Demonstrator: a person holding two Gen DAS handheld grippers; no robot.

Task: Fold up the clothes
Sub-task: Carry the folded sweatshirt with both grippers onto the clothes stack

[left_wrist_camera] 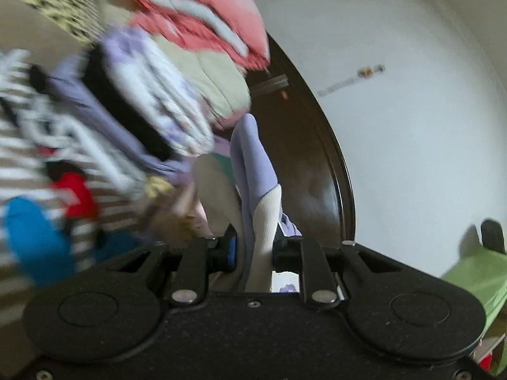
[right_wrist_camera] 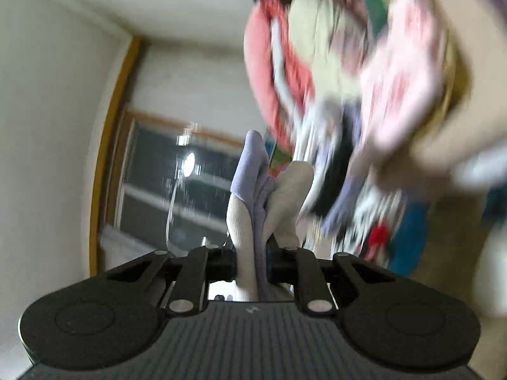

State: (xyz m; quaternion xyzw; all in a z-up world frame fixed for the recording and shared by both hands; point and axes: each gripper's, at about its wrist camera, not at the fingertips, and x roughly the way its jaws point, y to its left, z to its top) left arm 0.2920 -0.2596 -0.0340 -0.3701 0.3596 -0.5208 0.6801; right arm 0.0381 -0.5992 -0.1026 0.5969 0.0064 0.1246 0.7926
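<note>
My left gripper (left_wrist_camera: 253, 253) is shut on a lilac and cream ribbed garment (left_wrist_camera: 253, 164), which stands up in folds between its jaws. My right gripper (right_wrist_camera: 252, 261) is shut on the same lilac and cream garment (right_wrist_camera: 250, 171), bunched above its jaws. Both views are blurred by motion. A heap of mixed clothes lies beyond: a coral piece (left_wrist_camera: 202, 12), a pale yellow piece (left_wrist_camera: 209, 79), a lilac patterned piece (left_wrist_camera: 152, 95). In the right wrist view the heap (right_wrist_camera: 332, 79) fills the upper right.
A dark brown wooden headboard edge (left_wrist_camera: 317, 145) curves beside a white wall (left_wrist_camera: 412, 110). A striped cloth with red and blue (left_wrist_camera: 47, 209) lies left. A green cloth (left_wrist_camera: 478, 278) sits at far right. A dark window (right_wrist_camera: 177, 190) with a wooden frame (right_wrist_camera: 107, 145) shows left.
</note>
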